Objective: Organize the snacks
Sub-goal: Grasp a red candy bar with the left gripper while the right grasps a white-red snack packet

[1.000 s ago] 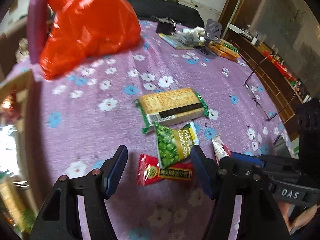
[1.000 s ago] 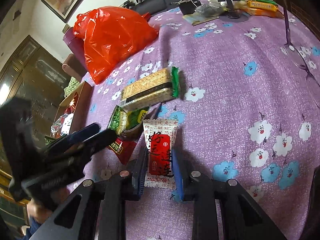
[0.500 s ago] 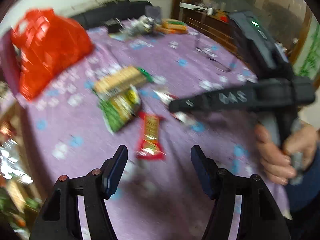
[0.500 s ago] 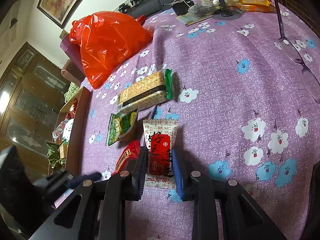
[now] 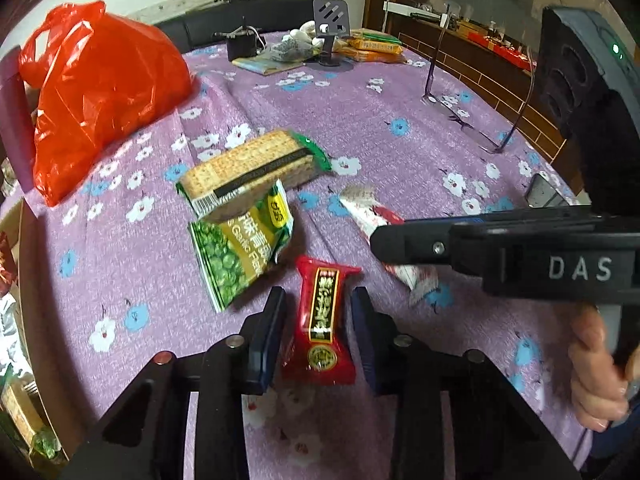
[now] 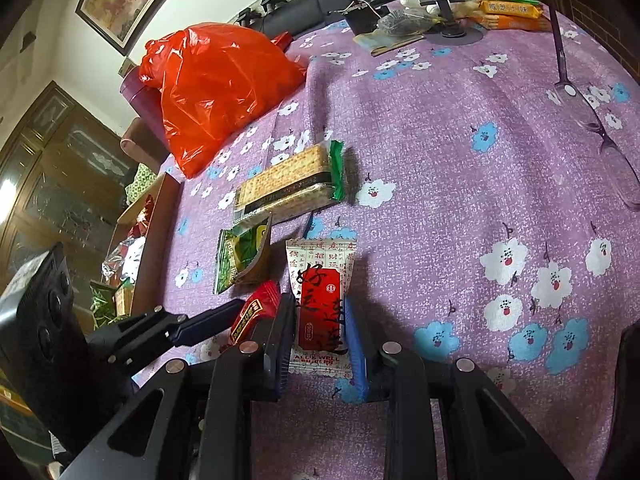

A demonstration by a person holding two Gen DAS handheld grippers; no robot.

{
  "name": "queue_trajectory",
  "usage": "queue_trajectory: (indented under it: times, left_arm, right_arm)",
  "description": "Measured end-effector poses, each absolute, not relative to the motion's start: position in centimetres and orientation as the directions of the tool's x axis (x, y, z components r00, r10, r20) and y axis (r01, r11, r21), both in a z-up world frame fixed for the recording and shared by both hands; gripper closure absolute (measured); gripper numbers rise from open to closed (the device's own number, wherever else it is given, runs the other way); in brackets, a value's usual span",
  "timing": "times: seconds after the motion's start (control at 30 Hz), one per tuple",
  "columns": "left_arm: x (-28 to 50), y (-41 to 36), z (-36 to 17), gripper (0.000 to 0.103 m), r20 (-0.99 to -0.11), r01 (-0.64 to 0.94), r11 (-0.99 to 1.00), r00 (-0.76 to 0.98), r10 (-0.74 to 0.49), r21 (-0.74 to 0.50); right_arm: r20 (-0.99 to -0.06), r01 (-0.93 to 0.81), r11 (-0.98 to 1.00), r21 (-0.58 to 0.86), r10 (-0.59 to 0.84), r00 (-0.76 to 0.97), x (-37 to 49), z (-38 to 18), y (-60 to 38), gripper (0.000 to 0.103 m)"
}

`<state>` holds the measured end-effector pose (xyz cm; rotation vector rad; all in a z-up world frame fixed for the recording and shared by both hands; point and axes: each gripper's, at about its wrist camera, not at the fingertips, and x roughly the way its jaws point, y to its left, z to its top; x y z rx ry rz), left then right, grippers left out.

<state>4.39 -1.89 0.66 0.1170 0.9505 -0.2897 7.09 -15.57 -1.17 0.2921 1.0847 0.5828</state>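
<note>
A red snack packet (image 5: 320,320) lies on the purple flowered tablecloth (image 5: 400,152). My left gripper (image 5: 318,296) straddles it, jaws closing, pads touching its sides. In the right wrist view the same packet (image 6: 256,312) tilts up beside a left finger (image 6: 208,322). My right gripper (image 6: 318,332) is shut on a white-and-red snack packet (image 6: 320,280) that rests on the cloth. That packet (image 5: 364,212) pokes out beyond the right gripper's black fingers (image 5: 400,240) in the left wrist view. A green pea packet (image 5: 236,248) and a cracker pack (image 5: 252,172) lie just beyond.
A bulging red plastic bag (image 5: 100,100) fills the far left. A pair of glasses (image 5: 472,120) lies on the right. A phone stand (image 5: 330,28) and orange packets (image 5: 372,44) sit at the far edge. A cardboard box (image 6: 156,240) with snacks stands off the table's left side.
My left gripper swung and rolled from the green pea packet to the red packet, and its jaws narrowed around it. The right gripper kept still on the white-and-red packet.
</note>
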Motion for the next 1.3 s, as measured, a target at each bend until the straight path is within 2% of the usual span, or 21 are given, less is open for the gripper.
queue_trajectory:
  times: [0.07,0.1,0.5,0.77,0.9,1.1,1.3]
  left_arm:
    - [4.0,-2.0,0.6,0.083,-0.799,0.287,0.958,0.578,-0.166,0.009]
    - [3.9,-2.0,0.6,0.085,-0.792,0.291,0.957,0.585,-0.178,0.001]
    - [3.6,1.2,3.1,0.085,-0.702,0.278,0.947,0.644,-0.306,-0.157]
    - [3.7,2.5,3.9,0.085,-0.679,0.239,0.952,0.668,-0.305,-0.191]
    - [3.7,2.5,4.0,0.085,-0.674,0.225,0.959,0.684,-0.28,-0.171]
    - [3.1,2.3,4.7,0.085,-0.626,0.166,0.985,0.762,-0.164,-0.056]
    - [3.1,2.4,4.7,0.085,-0.614,0.135,0.991,0.782,-0.107,-0.001]
  right_arm:
    - [-0.746,-0.304,0.818,0.489,0.573,0.341,7.0,-1.2,-15.5,0.076]
    - [-0.747,-0.303,0.821,0.484,0.568,0.346,7.0,-1.1,-15.4,0.076]
    - [-0.743,-0.306,0.836,0.455,0.546,0.388,6.9,-0.7,-15.4,0.076]
    - [-0.752,-0.294,0.842,0.453,0.538,0.381,7.2,-1.2,-15.3,0.077]
    - [-0.73,-0.315,0.832,0.457,0.553,0.401,6.8,-0.6,-15.2,0.076]
    - [-0.703,-0.374,0.822,0.429,0.564,0.434,5.9,0.5,-14.4,0.076]
    - [-0.682,-0.426,0.821,0.38,0.56,0.471,4.7,1.5,-13.3,0.076]
